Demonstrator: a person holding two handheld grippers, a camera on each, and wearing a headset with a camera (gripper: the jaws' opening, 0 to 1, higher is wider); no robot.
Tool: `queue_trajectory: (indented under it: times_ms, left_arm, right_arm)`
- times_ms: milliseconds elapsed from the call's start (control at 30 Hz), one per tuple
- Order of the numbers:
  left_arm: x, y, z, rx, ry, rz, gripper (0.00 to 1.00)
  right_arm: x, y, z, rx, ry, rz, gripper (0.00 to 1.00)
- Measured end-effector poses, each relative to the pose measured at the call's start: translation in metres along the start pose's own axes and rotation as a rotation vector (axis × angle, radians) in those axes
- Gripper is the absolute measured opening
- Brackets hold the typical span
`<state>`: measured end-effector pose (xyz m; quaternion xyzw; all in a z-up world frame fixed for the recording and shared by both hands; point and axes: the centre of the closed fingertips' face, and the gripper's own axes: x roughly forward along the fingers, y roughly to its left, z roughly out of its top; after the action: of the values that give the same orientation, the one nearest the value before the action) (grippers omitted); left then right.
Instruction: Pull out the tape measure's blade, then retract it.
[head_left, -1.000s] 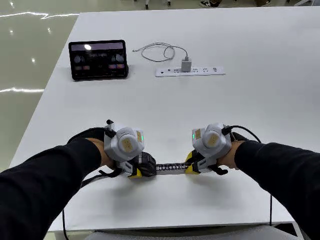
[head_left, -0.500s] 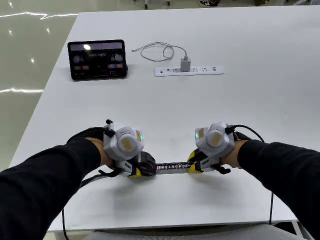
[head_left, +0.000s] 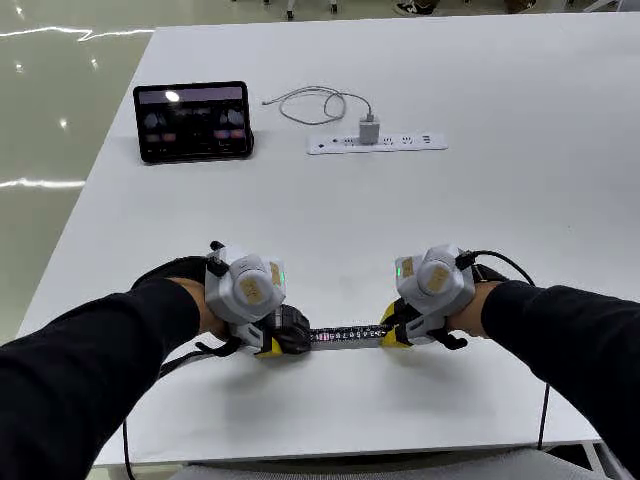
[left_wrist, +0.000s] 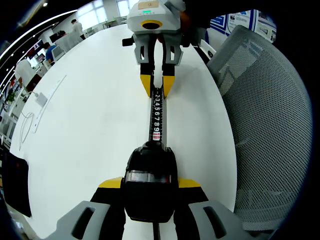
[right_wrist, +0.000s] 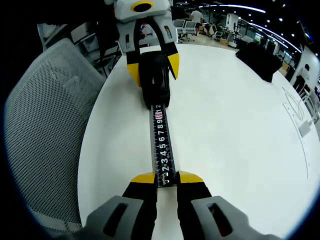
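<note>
We are mid-pull: our left gripper (left_wrist: 150, 185) clamps the tape measure case (right_wrist: 154, 80), and our right gripper (right_wrist: 160, 178) pinches the blade (right_wrist: 160, 135), seemingly at its hook. Next, draw straight away from the case.

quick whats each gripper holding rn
Left gripper: shut on the black tape measure case.
Right gripper: shut on the tip of the white numbered blade.

Open table (head_left: 480, 200) ahead; tablet (head_left: 193, 121), power strip (head_left: 376, 143) distant.
</note>
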<state>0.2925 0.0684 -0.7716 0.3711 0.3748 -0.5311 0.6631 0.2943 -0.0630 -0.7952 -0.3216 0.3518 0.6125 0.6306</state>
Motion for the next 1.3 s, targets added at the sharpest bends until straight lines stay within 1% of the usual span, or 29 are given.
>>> queue_trajectory:
  times_ms: [333,467,633,800,1300]
  left_arm:
    - [0.0,0.0,0.0,0.002,-0.002,0.0,0.33]
    - [0.0,0.0,0.0,0.001,-0.003,0.0,0.33]
    - [0.0,0.0,0.0,-0.007,-0.007,-0.003,0.33]
    - [0.0,0.0,0.0,-0.007,-0.007,-0.002,0.33]
    - [0.0,0.0,0.0,-0.009,-0.007,0.0,0.33]
  right_arm:
    - [-0.003,-0.001,-0.004,0.003,-0.001,-0.005,0.09]
    - [-0.004,0.0,-0.006,-0.011,0.006,-0.003,0.09]
    - [-0.005,-0.001,-0.007,-0.005,-0.005,-0.006,0.09]
    - [-0.006,-0.001,-0.009,-0.012,-0.003,-0.005,0.09]
    - [-0.016,-0.005,-0.025,-0.008,0.006,-0.013,0.09]
